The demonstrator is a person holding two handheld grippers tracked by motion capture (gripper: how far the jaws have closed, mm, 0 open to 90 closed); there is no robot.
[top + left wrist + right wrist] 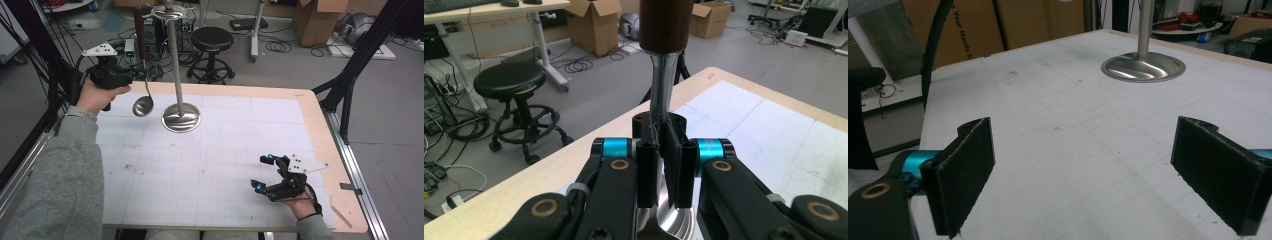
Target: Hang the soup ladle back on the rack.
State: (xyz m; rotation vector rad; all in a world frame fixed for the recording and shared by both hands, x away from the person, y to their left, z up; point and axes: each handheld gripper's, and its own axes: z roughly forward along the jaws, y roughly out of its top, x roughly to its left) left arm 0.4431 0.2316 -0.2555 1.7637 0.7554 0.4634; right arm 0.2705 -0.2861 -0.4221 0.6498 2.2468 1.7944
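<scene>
The high view looks forward and down on the table (pixel 210 165). Each gripper view sits close behind its fingers; both show the table, and the right one the stand (pixel 1143 66) beyond its fingertips.

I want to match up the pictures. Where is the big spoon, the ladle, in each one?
High view: the ladle hangs upright at upper left, held by the left gripper, bowl just above the table.
Left gripper view: its metal stem runs up the centre between the shut jaws, wooden handle at the top.
Right gripper view: I can't find the ladle there.
Shared landmark: the steel stand, beside the ladle in the high view, upper right in the right gripper view.
</scene>
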